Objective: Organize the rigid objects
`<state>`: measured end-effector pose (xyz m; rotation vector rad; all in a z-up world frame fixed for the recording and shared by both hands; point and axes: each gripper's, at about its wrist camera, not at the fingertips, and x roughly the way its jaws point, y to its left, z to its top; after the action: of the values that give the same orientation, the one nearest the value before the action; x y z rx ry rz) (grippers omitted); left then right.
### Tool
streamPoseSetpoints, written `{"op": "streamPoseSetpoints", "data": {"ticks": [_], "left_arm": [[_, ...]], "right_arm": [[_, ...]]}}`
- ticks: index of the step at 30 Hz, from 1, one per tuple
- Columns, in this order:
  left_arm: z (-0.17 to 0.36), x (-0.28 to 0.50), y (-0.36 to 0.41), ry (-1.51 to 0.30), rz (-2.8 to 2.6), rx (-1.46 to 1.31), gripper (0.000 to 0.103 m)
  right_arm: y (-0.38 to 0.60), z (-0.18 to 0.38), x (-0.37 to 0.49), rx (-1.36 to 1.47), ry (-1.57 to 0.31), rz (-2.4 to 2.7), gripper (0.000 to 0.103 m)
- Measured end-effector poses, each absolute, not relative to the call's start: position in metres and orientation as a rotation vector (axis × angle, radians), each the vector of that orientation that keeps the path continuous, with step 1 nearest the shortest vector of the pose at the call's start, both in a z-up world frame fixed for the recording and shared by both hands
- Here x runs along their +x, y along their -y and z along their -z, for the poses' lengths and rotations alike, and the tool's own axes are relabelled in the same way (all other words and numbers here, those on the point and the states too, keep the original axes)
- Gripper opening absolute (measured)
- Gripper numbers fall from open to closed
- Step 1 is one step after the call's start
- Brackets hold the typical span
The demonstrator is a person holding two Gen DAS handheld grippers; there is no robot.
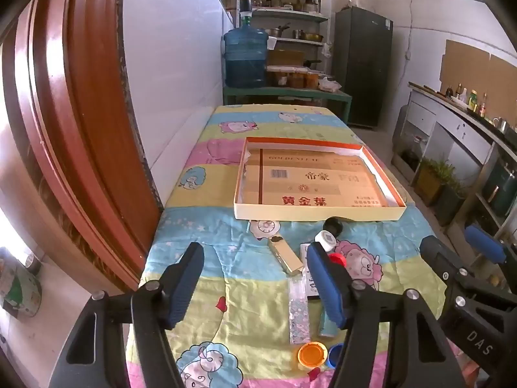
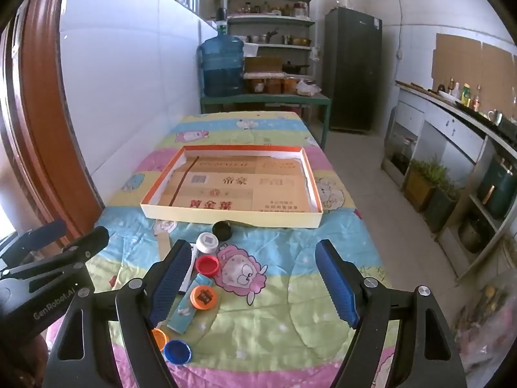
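Note:
A shallow cardboard box lid [image 1: 320, 211] [image 2: 226, 216] lies open on the table with nothing in it. In front of it lie small objects: a black cap [image 1: 333, 225] [image 2: 222, 229], a white cap [image 1: 325, 238] [image 2: 207, 242], a red cap [image 2: 207, 265], an orange cap [image 2: 203, 296], another orange cap [image 1: 311, 355], a blue cap [image 2: 177, 351], a gold bar-shaped box [image 1: 286, 255], a glittery strip [image 1: 299, 310] and a teal flat box [image 2: 189, 307]. My left gripper [image 1: 255, 286] is open above the strip and gold box. My right gripper [image 2: 255, 287] is open, right of the caps.
The table carries a cartoon-print cloth [image 2: 290, 307]. A wooden door frame [image 1: 64, 129] stands on the left. A blue water jug [image 1: 245, 58] and shelves stand behind the table. A counter with bottles [image 2: 468, 103] runs along the right.

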<state>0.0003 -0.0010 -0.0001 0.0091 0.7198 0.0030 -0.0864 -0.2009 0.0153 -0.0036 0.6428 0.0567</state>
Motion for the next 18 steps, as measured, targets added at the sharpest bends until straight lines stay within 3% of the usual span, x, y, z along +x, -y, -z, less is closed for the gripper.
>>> {"op": "streamPoseSetpoints", "data": {"ticks": [18], "left_arm": [[-0.0040,-0.0010,0.0017,-0.706,0.005,-0.020,0.064]], "right_arm": [[0.2010,-0.0147,-0.0861,-0.002,-0.652,-0.062,0.080]]}}
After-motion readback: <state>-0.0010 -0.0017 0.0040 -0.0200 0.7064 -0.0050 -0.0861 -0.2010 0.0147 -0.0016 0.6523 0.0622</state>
